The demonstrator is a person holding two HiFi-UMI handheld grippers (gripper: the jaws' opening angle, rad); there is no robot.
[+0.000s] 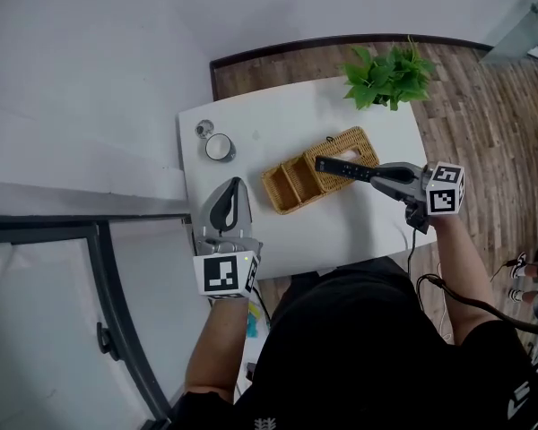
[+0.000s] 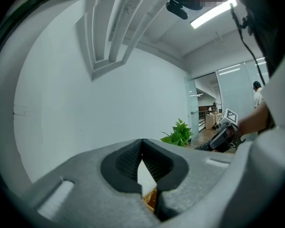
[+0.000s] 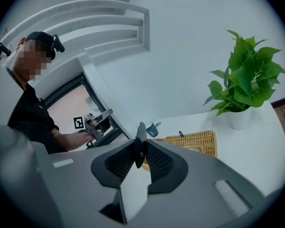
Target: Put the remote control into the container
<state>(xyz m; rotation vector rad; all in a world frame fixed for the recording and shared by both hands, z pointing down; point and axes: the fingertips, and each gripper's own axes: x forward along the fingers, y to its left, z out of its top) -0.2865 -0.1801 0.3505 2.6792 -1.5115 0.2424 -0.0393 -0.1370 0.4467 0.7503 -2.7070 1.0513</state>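
In the head view the container (image 1: 275, 195) sits mid-frame on the table (image 1: 278, 119). The cup (image 1: 219, 147) stands to its upper left and the plant (image 1: 387, 74) at the table's upper right. The remote control (image 1: 341, 167) crosses over the container's right half, extending from the right gripper (image 1: 377, 174). The left gripper (image 1: 231, 191) is over the table's lower left edge.
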